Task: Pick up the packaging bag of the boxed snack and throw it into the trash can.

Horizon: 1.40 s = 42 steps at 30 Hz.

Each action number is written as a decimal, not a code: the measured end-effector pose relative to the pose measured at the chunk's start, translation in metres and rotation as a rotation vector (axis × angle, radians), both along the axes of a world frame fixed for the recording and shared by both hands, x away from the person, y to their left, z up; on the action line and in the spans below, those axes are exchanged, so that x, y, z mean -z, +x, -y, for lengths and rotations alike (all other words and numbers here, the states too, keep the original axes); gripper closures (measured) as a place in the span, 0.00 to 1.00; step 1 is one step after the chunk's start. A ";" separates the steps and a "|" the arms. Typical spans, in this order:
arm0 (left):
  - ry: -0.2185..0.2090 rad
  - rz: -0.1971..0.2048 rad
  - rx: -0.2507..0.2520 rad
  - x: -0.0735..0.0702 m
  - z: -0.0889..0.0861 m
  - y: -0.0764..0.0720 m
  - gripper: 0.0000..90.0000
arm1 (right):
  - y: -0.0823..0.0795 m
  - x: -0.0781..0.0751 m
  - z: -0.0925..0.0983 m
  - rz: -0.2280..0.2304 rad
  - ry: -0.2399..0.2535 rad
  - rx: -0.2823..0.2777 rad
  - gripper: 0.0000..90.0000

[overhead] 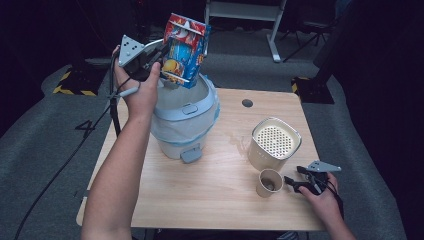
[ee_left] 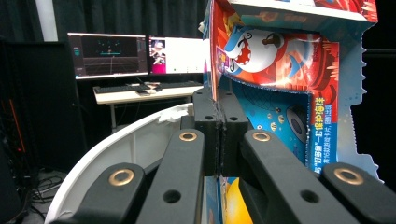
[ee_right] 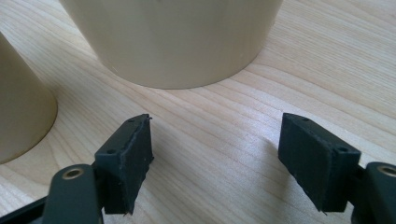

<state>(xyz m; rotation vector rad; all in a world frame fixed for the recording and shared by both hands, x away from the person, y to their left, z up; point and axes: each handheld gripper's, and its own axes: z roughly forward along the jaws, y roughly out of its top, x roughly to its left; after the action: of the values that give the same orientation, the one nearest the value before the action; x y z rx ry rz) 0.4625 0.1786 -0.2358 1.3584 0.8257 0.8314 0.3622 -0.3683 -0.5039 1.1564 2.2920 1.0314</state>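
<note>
My left gripper point(overhead: 162, 55) is shut on the edge of a colourful blue and red carton point(overhead: 185, 50), held tilted above the open white bin point(overhead: 186, 122). In the left gripper view the jaws pinch the carton's point(ee_left: 280, 79) cardboard wall at my left gripper point(ee_left: 218, 121), with the bin's white rim point(ee_left: 121, 144) curving below. My right gripper point(overhead: 292, 184) rests on the table at the front right, open, with nothing between its fingers. In the right gripper view my right gripper point(ee_right: 215, 154) faces bare wood before the cream container point(ee_right: 173, 42).
A cream container with a perforated top point(overhead: 274, 142) stands right of the bin, and a small paper cup point(overhead: 269, 182) sits in front of it, beside the right gripper. The wooden table point(overhead: 210, 200) has free room at the front middle. A desk with monitors point(ee_left: 140, 56) stands beyond.
</note>
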 end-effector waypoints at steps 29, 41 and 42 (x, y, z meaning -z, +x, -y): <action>0.098 -0.139 0.042 0.005 0.011 0.006 0.57 | 0.000 0.000 0.000 0.000 0.000 0.000 0.29; 0.216 -0.360 0.077 0.018 0.019 0.013 0.53 | 0.000 0.000 0.000 0.000 0.000 0.000 0.29; 0.222 -0.367 0.074 0.019 0.020 0.013 0.53 | 0.000 0.000 0.000 0.000 0.000 0.000 0.29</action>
<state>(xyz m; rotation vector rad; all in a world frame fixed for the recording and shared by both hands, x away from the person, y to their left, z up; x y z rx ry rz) 0.4759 0.1583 -0.2543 1.7610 0.9785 0.6373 0.3622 -0.3683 -0.5039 1.1562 2.2920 1.0310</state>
